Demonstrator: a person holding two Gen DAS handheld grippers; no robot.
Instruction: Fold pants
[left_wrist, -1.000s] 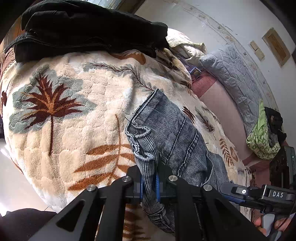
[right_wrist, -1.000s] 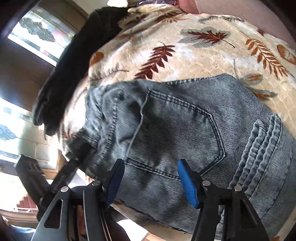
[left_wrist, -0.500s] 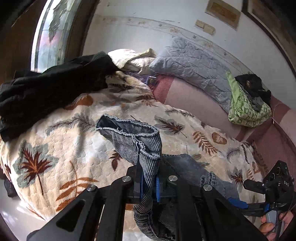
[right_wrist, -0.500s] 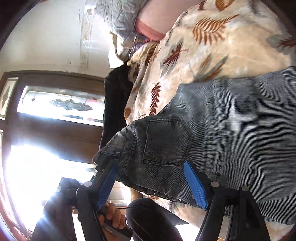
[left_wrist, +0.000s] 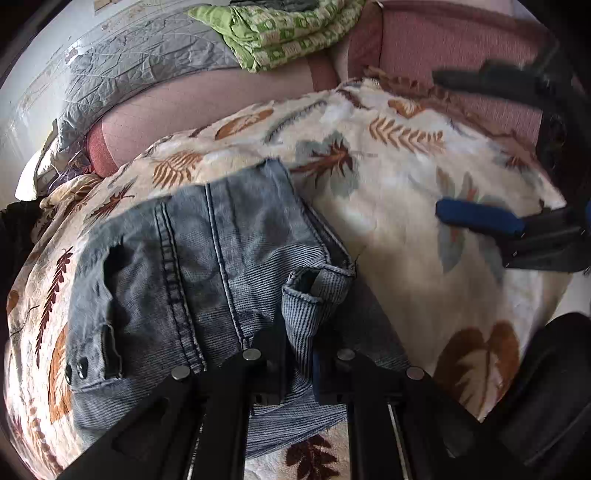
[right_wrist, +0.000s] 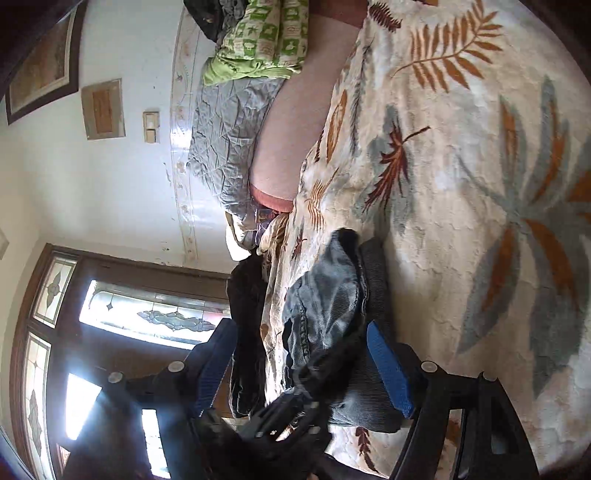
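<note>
The grey-blue denim pants (left_wrist: 207, 258) lie folded over on the leaf-print blanket (left_wrist: 406, 206). My left gripper (left_wrist: 299, 354) is shut on the pants' hem, which bunches up between its fingers and rests over the folded denim. My right gripper (right_wrist: 303, 362) is open and empty, its blue pads (right_wrist: 388, 369) to either side of the folded pants (right_wrist: 332, 306) without gripping them. The right gripper also shows in the left wrist view (left_wrist: 480, 218), hovering over the blanket to the right of the pants.
A grey quilted pillow (left_wrist: 122, 70) and a green patterned cloth (left_wrist: 280, 33) lie at the back on a pink sheet (left_wrist: 184, 107). Dark clothing (right_wrist: 247, 314) is heaped by the window side of the bed. The bed edge is near me.
My left gripper has carried the hem across and down onto the rest of the pants. My right gripper has pulled away from the denim and swung over the blanket.
</note>
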